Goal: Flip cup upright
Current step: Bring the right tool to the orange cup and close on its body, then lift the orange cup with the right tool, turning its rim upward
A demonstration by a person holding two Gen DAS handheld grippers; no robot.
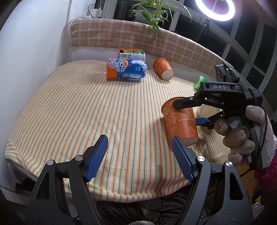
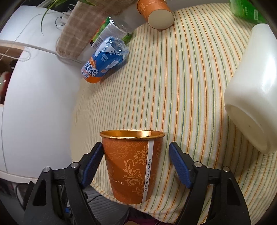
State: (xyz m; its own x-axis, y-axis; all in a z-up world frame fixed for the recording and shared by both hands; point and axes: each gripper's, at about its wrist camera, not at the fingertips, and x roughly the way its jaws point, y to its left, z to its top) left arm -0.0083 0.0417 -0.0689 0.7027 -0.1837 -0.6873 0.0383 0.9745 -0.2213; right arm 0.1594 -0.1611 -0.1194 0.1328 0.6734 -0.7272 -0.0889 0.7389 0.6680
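Note:
An orange paper cup point(image 2: 131, 166) with a gold inside stands mouth up between the fingers of my right gripper point(image 2: 135, 166). The jaws are spread: the left pad touches the cup wall and the right pad stands clear of it. In the left wrist view the same cup point(image 1: 180, 121) sits at the table's right side with the right gripper point(image 1: 188, 110) around it. A second orange cup point(image 1: 162, 68) lies on its side at the back, also in the right wrist view point(image 2: 155, 12). My left gripper point(image 1: 140, 157) is open and empty above the front edge.
A striped cloth point(image 1: 86, 112) covers the table. An orange-and-blue bottle point(image 1: 126, 69) and a green-labelled bottle point(image 1: 132, 53) lie at the back. A white plastic container point(image 2: 254, 86) lies on its side to the right. A green bottle point(image 1: 200, 82) lies beyond it.

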